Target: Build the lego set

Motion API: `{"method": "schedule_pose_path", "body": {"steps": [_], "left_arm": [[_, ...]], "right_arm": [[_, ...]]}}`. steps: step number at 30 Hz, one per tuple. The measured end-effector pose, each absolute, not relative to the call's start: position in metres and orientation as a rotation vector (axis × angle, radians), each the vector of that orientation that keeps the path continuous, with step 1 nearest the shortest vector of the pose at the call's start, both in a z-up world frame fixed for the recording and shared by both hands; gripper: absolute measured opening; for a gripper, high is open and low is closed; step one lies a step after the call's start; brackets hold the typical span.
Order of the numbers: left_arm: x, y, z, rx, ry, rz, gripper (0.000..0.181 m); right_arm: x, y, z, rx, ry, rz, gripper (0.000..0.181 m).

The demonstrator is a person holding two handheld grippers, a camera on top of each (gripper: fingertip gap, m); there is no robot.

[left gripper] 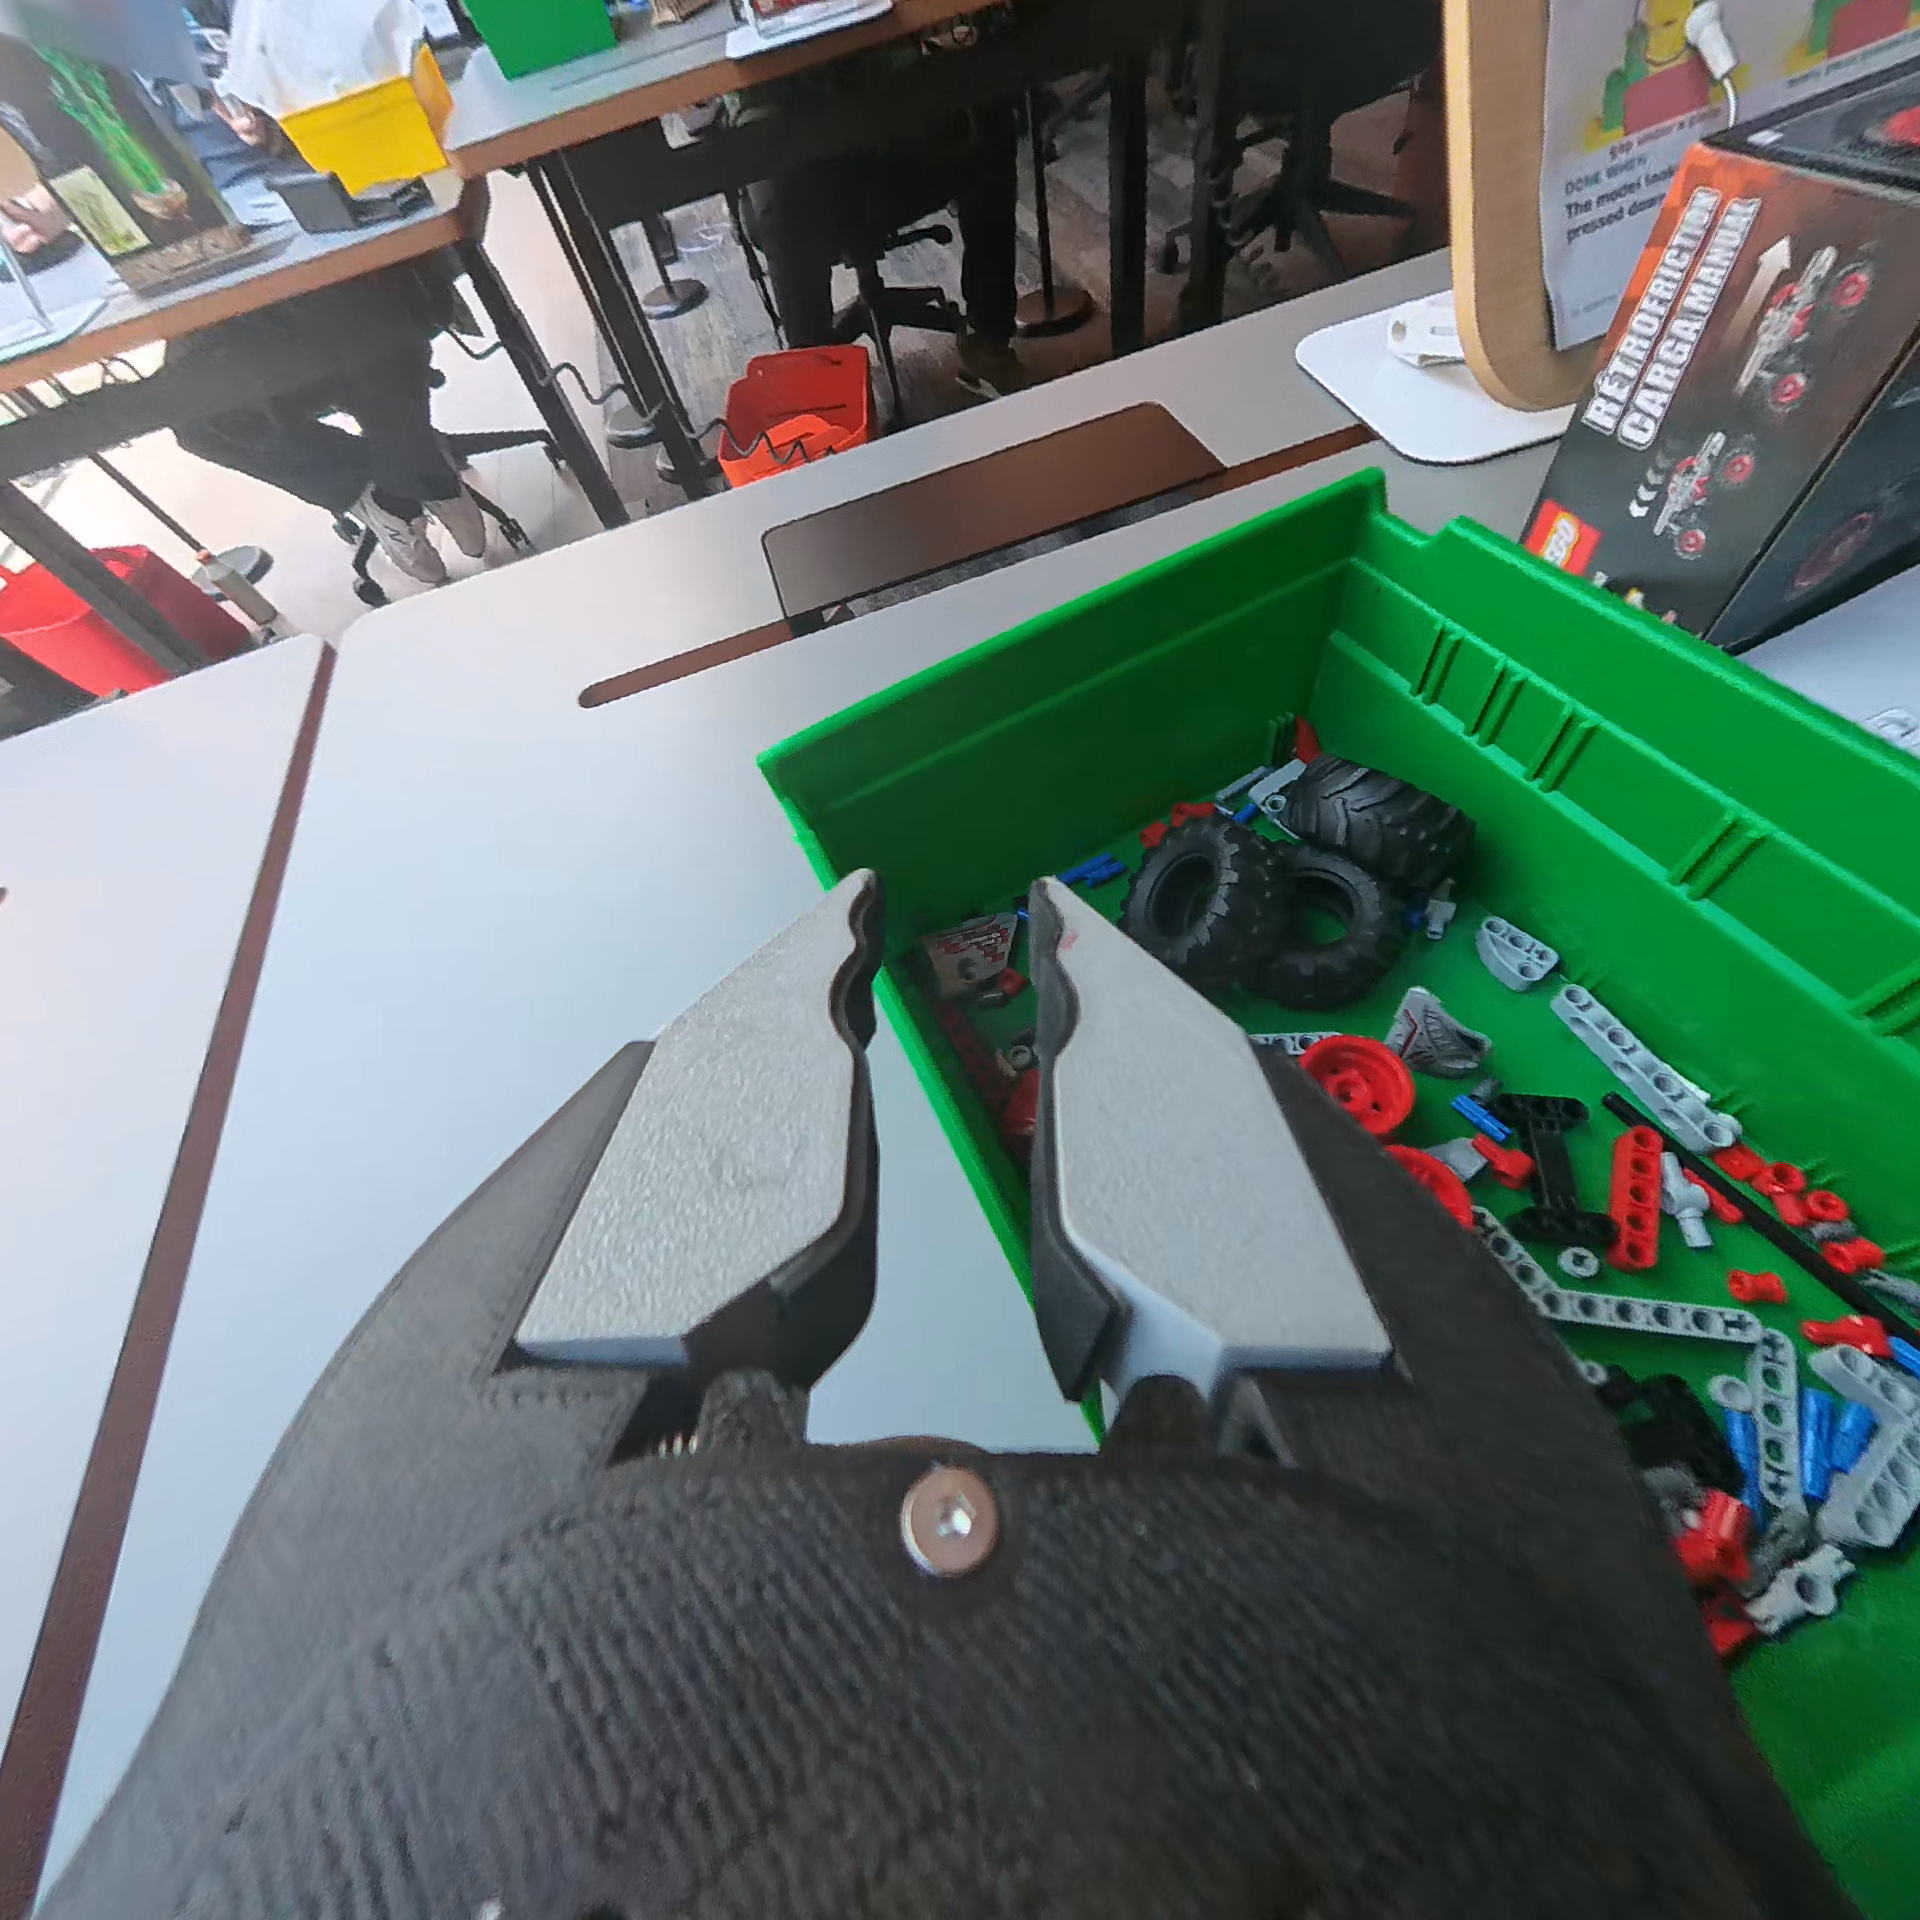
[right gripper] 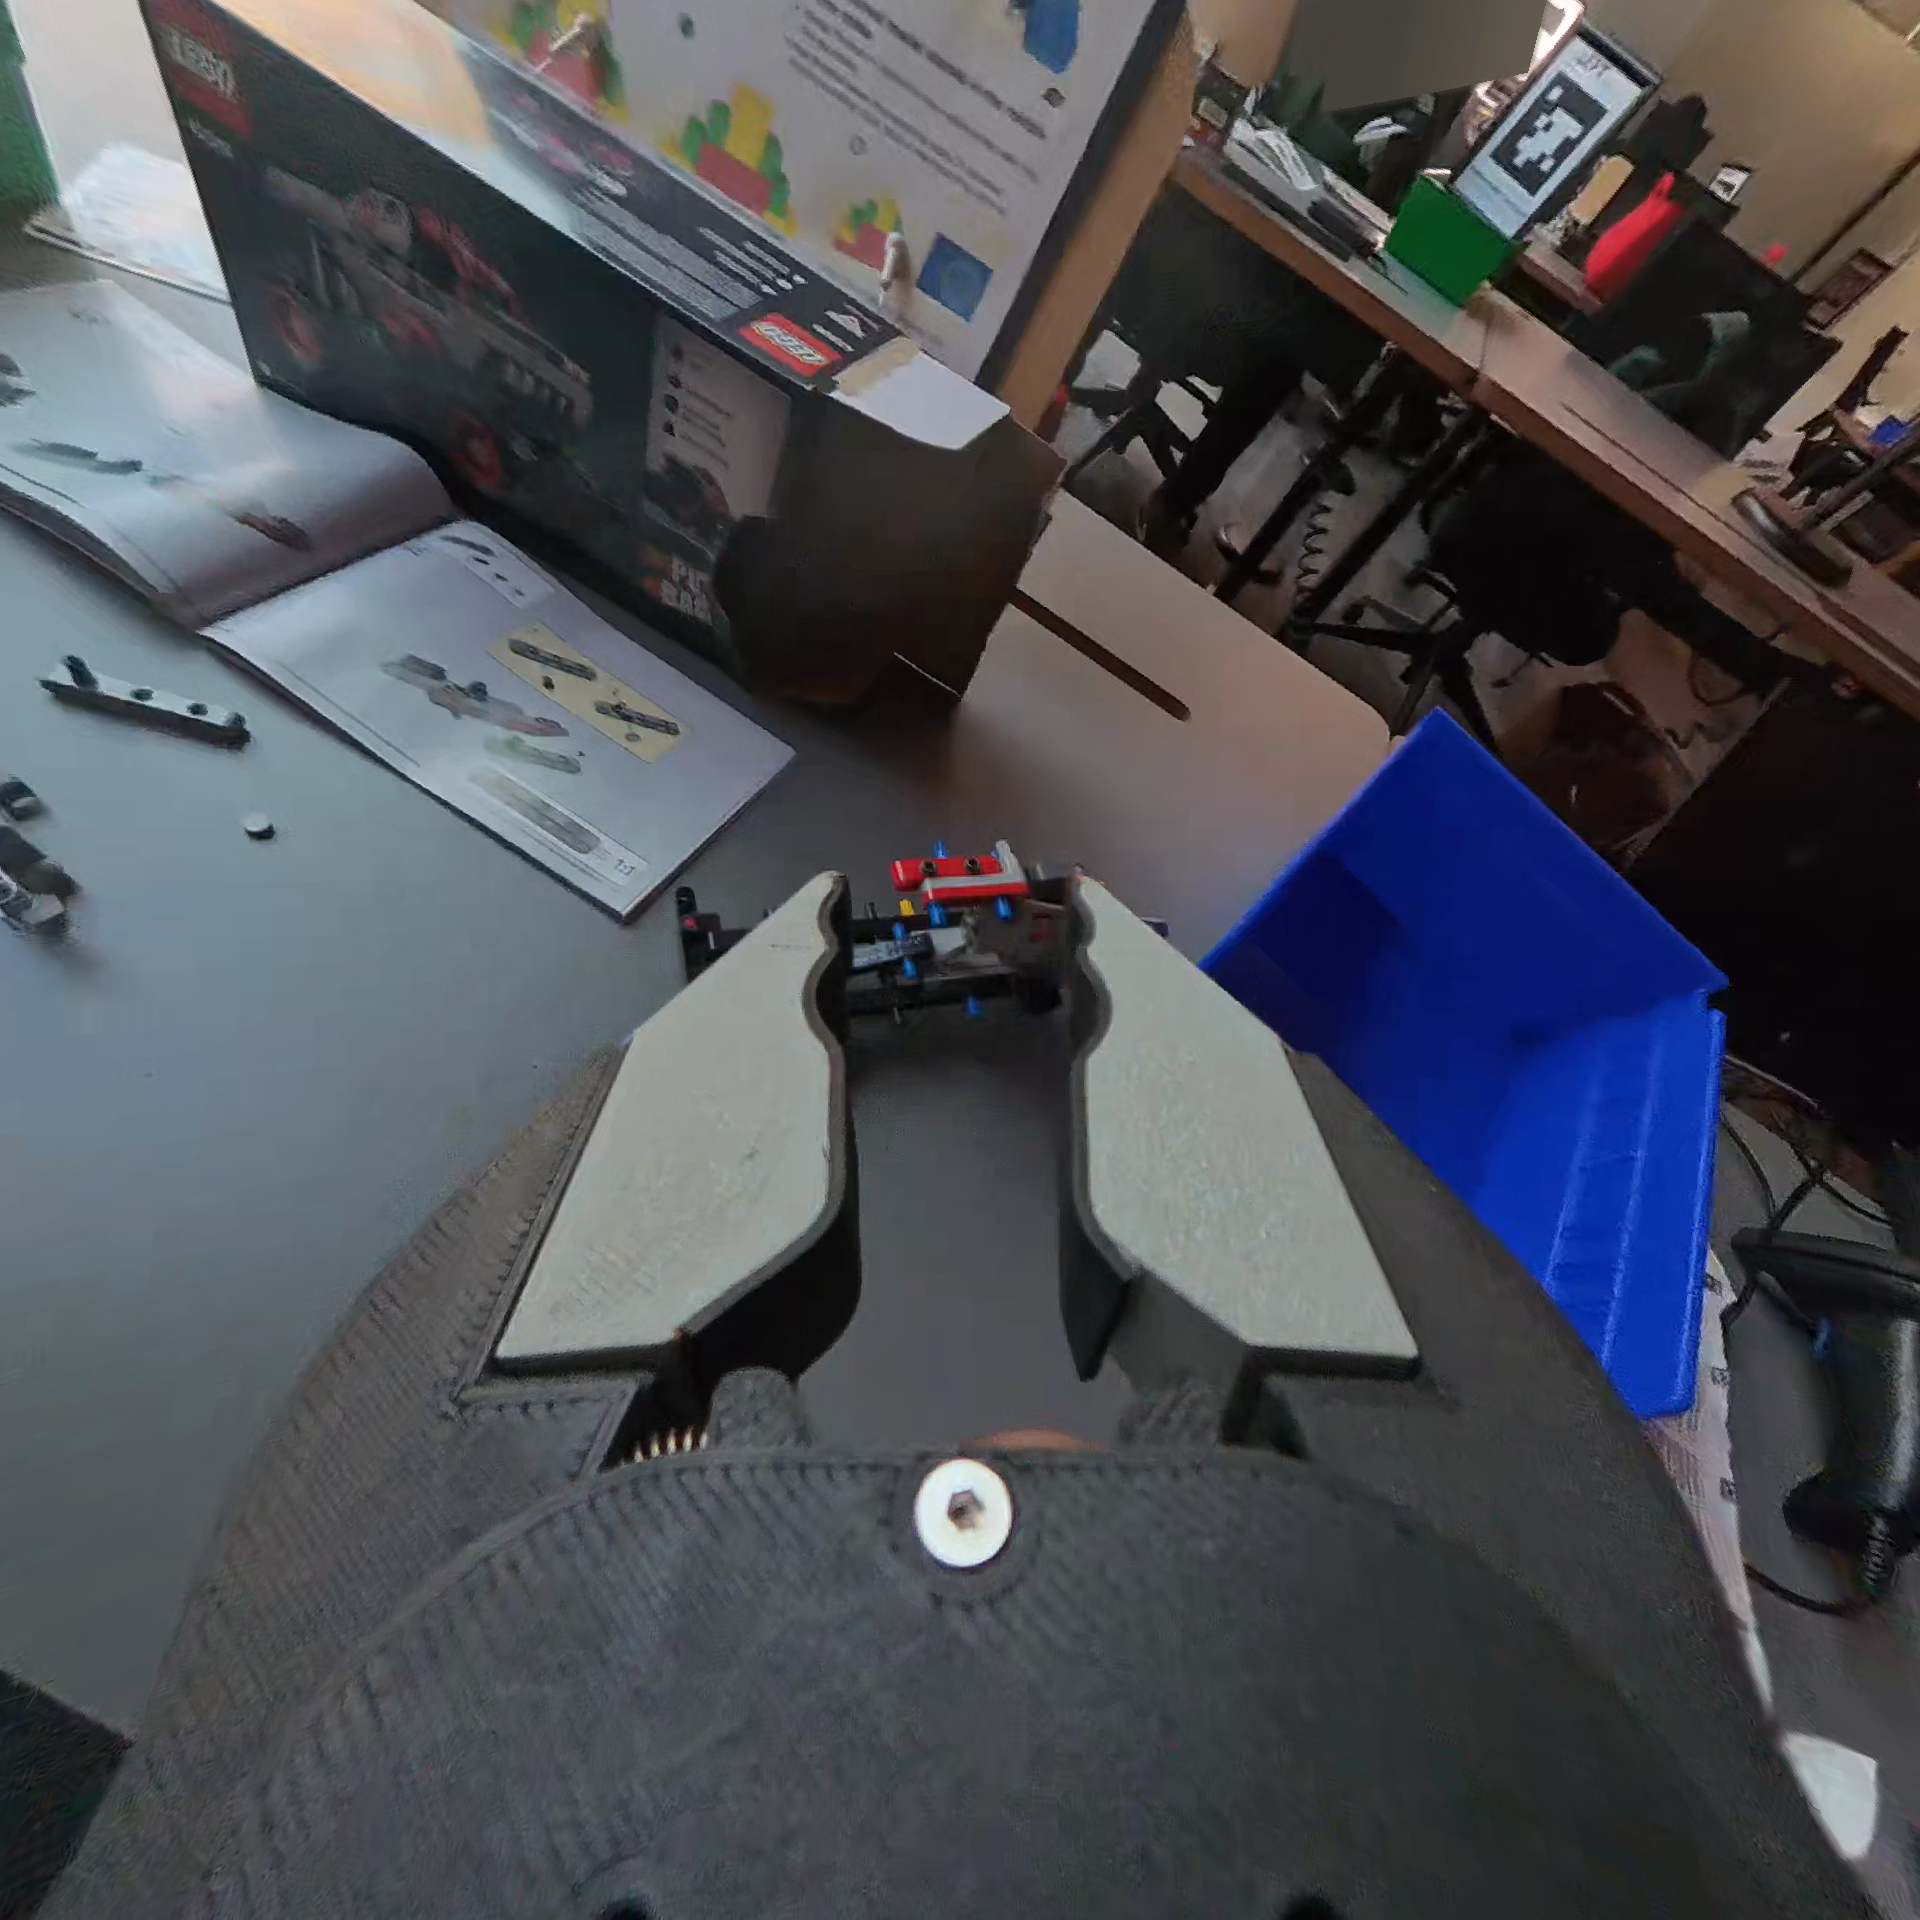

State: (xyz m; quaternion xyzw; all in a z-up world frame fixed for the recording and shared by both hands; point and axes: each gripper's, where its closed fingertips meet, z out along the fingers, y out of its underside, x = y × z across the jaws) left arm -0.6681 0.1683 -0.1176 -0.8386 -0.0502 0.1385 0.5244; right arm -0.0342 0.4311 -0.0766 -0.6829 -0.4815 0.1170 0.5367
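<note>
between the right gripper (right gripper: 954,935) tips, a partly built lego chassis (right gripper: 951,940) looks lightly grasped.
left gripper (left gripper: 954,940) hangs released over the green bin (left gripper: 1091,686) rim; loose parts (left gripper: 1621,1174) at 3 o'clock. likely risk: weak pinch lets chassis twist free; tyres (left gripper: 1278,914) farther.

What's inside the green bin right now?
The green bin holds loose parts: three black tires, a red wheel hub, grey beams, plus small red, blue and black pieces. The left tongs cover its near-left corner, so anything there is hidden.
</note>
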Motion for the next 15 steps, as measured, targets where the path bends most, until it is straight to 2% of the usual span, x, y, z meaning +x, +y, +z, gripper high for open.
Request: {"method": "schedule_pose_path", "body": {"steps": [1,2,4,5,7,11,13,15], "left_arm": [[-0.664,0.166,-0.114,-1.997,-0.130,0.329,0.024],[-0.659,0.164,-0.110,-1.988,-0.133,0.316,0.024],[-0.643,0.161,-0.103,-1.984,-0.127,0.291,0.024],[-0.633,0.161,-0.099,-1.989,-0.110,0.286,0.025],[-0.605,0.165,-0.087,-2.002,-0.042,0.281,0.030],[-0.510,0.196,-0.072,-2.083,0.282,0.224,0.042],[-0.456,0.216,-0.078,-2.140,0.499,0.223,0.044],[-0.407,0.236,-0.095,-2.193,0.727,0.236,0.044]], "right_arm": [[-0.027,0.428,-0.076,-1.625,-1.144,0.303,0.039],[-0.028,0.416,-0.080,-1.620,-1.178,0.415,0.042],[-0.044,0.385,-0.098,-1.626,-1.305,0.661,0.032],[-0.052,0.377,-0.112,-1.639,-1.370,0.691,0.034],[-0.075,0.372,-0.142,-1.644,-1.470,0.643,0.050],[-0.147,0.352,-0.179,-1.592,-1.651,0.769,0.041],[-0.183,0.345,-0.190,-1.545,-1.728,0.811,0.034],[-0.210,0.347,-0.206,-1.509,-1.842,0.749,0.036]]}}
